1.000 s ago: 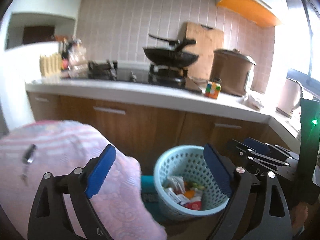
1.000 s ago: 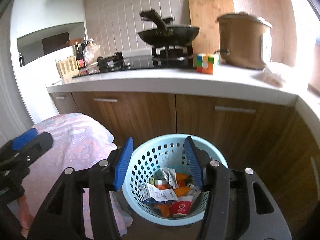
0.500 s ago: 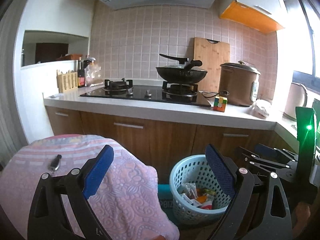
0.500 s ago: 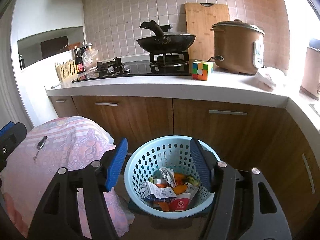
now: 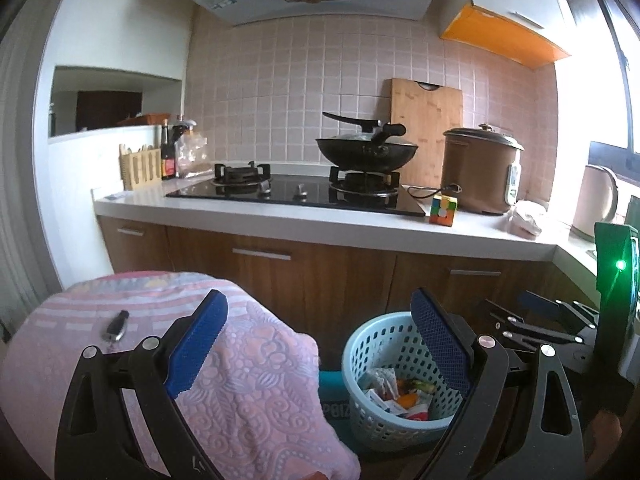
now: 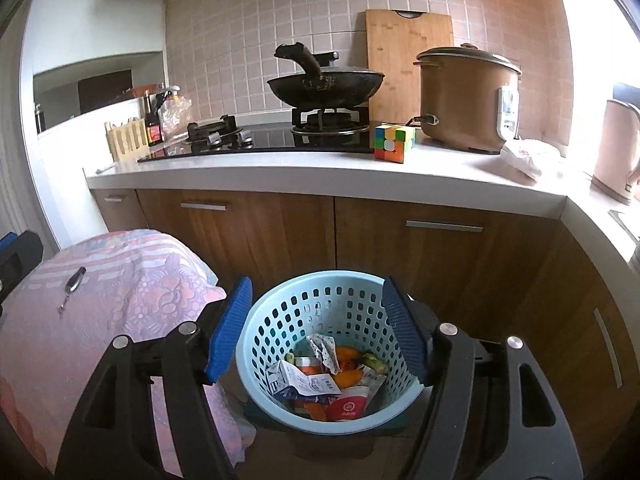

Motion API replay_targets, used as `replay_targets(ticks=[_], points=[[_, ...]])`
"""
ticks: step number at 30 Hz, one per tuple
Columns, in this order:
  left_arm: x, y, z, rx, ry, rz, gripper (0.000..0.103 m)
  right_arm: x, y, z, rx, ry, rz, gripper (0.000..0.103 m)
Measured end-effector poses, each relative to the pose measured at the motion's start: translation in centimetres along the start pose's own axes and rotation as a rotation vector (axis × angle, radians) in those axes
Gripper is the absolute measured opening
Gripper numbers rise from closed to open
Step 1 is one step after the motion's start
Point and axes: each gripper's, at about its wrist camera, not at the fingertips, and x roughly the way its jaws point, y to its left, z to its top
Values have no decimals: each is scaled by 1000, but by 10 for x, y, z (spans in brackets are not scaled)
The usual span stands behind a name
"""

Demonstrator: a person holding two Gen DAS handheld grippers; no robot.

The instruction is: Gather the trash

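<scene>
A light blue perforated basket (image 6: 280, 320) stands on the floor before the wooden cabinets, holding paper scraps, cartons and a red cup (image 6: 344, 404). It also shows in the left wrist view (image 5: 372, 344). My right gripper (image 6: 318, 332) is open and empty, raised above the basket with its blue pads to either side. My left gripper (image 5: 320, 344) is open and empty, further back and to the left. A crumpled white wrapper (image 6: 528, 154) lies on the counter beside the rice cooker.
A pink cloth-covered surface (image 5: 248, 376) with a key fob (image 5: 114, 326) is at the left. The counter (image 6: 320, 176) carries a stove with a wok, a colour cube (image 6: 394, 142), a brown rice cooker (image 6: 468, 100) and a kettle (image 6: 616, 148).
Both grippers have risen and drawn back from the basket, bringing the counter and range hood into view. Both stay open and empty.
</scene>
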Motion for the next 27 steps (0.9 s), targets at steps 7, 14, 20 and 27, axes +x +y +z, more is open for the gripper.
replay_targets(ticks=[7,14,20,27], points=[[5,7,-12,-4,25,11,91,2,13,-5,-28,-1,-13,69],[9,27,-24,-39,47,36,91,9,31,-6,-63,4,-18,69],[11,37,-29,-63,63,43,91,9,39,-8,-84,-2,-31,69],[10,40,-30,-57,63,50,91,7,35,-5,-58,-21,-28,69]])
